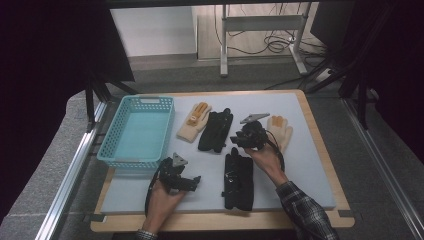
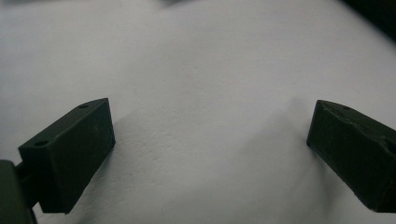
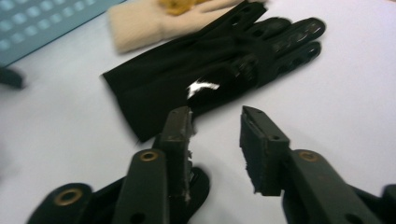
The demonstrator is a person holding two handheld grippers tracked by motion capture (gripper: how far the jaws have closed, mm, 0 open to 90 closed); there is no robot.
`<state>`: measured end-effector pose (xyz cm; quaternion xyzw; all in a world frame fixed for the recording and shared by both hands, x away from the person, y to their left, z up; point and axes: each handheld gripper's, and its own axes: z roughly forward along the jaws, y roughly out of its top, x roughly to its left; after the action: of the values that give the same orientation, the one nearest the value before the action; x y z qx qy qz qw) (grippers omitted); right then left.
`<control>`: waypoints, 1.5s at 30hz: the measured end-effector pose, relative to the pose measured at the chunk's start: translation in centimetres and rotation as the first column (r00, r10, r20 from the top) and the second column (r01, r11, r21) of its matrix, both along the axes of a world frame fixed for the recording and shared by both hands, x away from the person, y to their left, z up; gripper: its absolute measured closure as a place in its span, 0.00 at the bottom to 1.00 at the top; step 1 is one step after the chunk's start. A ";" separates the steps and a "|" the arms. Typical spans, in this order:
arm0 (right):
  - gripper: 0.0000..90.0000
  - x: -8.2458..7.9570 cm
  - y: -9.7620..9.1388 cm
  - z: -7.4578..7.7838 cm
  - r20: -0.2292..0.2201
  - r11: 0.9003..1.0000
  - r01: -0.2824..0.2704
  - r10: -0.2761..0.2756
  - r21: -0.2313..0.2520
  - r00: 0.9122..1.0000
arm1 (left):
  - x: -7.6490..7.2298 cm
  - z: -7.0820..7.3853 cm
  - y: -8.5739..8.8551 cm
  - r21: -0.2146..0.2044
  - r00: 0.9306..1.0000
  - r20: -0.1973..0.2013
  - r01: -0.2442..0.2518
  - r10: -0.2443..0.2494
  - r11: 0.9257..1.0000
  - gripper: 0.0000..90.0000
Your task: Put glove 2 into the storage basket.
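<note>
The right gripper hovers over the middle of the worktop, its jaws partly apart with nothing between them, just short of a black glove. That glove lies flat on the pale grey mat, palm side down, its cuff wide and plain and its fingers pointing away toward the far edge; the back of the hand has a glossy patch that catches the light, and the fingers carry rows of small dark holes or studs. A cream knitted glove with orange-yellow marks on its fingers lies beside it, touching it along one edge, next to a light blue basket. A second black glove lies nearer the person, and another cream glove sits behind the right gripper. The left gripper rests low over bare mat near the basket's front corner, jaws wide apart and holding nothing.
</note>
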<state>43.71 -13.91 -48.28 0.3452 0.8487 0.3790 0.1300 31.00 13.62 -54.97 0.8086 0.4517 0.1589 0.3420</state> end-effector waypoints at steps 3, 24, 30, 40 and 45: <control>0.73 1.0 0.4 -0.2 -0.014 1.000 0.016 -0.016 0.001 1.000 | 0.0 0.0 0.0 0.002 1.000 0.000 0.001 -0.001 1.000 0.02; 0.82 5.0 4.5 -4.1 -0.082 0.992 0.112 -0.117 -0.057 0.990 | 0.0 0.0 0.0 0.006 1.000 -0.001 0.002 -0.002 1.000 0.02; 0.96 4.6 4.5 -3.9 -0.054 0.994 0.104 -0.106 -0.047 0.993 | 0.0 0.0 0.0 0.005 1.000 -0.001 0.004 -0.004 1.000 0.02; 0.96 2.9 1.9 0.9 -0.016 0.995 0.085 -0.084 0.044 0.996 | 0.0 0.0 0.0 0.009 1.000 -0.002 0.004 -0.004 1.000 0.02; 0.96 1.6 -0.2 3.4 0.021 0.994 0.089 -0.090 0.061 0.996 | 0.0 0.0 0.0 0.006 1.000 -0.001 0.003 -0.003 1.000 0.02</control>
<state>45.29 -14.14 -44.92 0.3822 0.8191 0.4020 0.1464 31.00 13.64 -54.96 0.8105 0.4500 0.1593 0.3396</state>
